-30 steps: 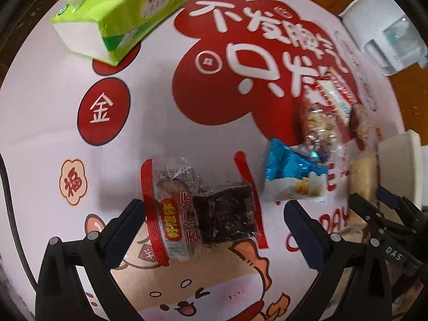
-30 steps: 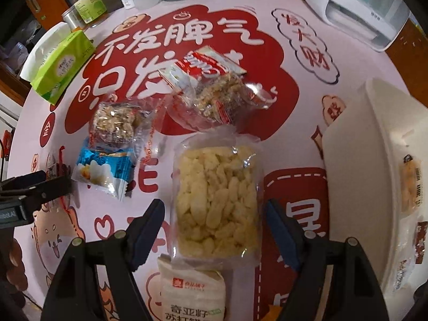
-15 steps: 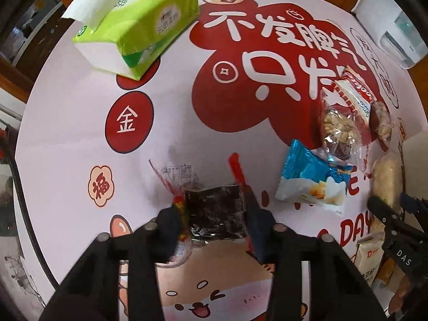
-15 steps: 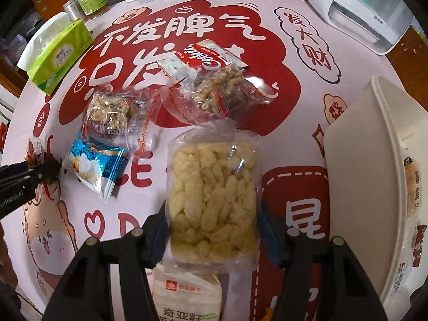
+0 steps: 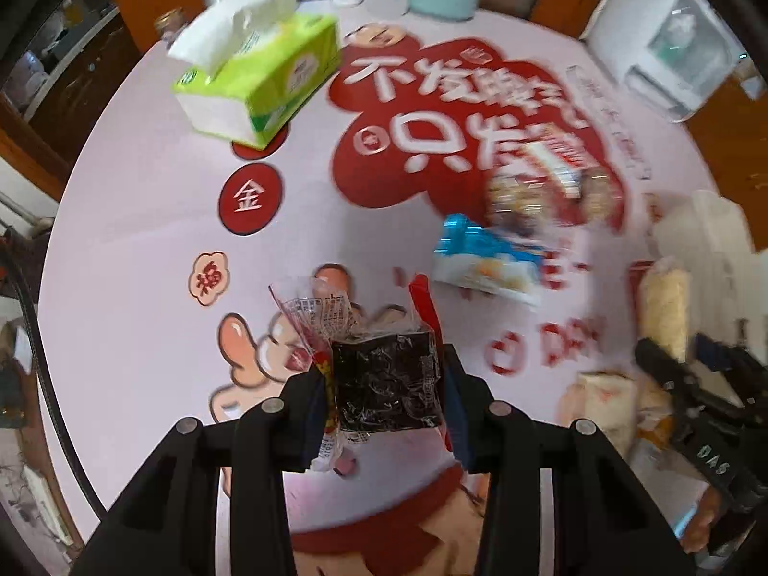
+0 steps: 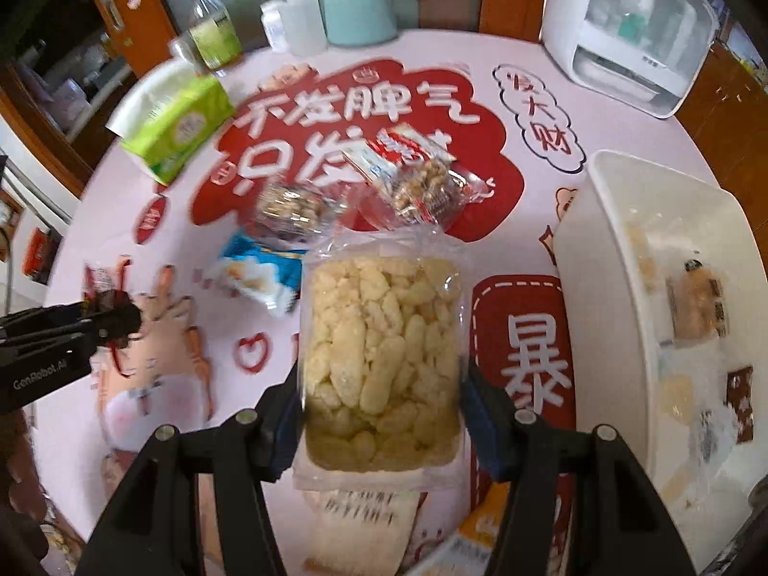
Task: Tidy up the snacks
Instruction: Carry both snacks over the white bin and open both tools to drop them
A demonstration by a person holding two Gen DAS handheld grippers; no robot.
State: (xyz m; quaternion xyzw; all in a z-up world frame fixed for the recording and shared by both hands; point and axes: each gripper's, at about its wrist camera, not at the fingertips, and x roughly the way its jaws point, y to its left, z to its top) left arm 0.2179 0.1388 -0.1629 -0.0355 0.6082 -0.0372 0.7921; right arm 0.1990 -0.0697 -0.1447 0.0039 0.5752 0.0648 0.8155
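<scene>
My left gripper (image 5: 384, 403) is shut on a dark snack packet with red edges (image 5: 386, 384) and holds it above the round printed table (image 5: 144, 249). My right gripper (image 6: 379, 413) is shut on a clear bag of pale puffed snacks (image 6: 384, 350), lifted off the table. A blue-and-white snack packet (image 6: 259, 278), a nut bar packet (image 6: 288, 211) and a red-and-white packet of nut clusters (image 6: 413, 177) lie at the table's middle. A white bin (image 6: 619, 317) at the right holds several packets (image 6: 696, 307). The left gripper also shows in the right wrist view (image 6: 115, 317).
A green tissue pack (image 5: 259, 81) lies at the far left. Bottles (image 6: 211, 33), a teal jar (image 6: 355, 5) and a white appliance (image 6: 633, 33) stand along the far edge. White and orange packets (image 6: 369, 528) lie under my right gripper.
Both grippers closed on their packets and lifted them off the table. Both views pulled back and up, showing more of the far edge.
</scene>
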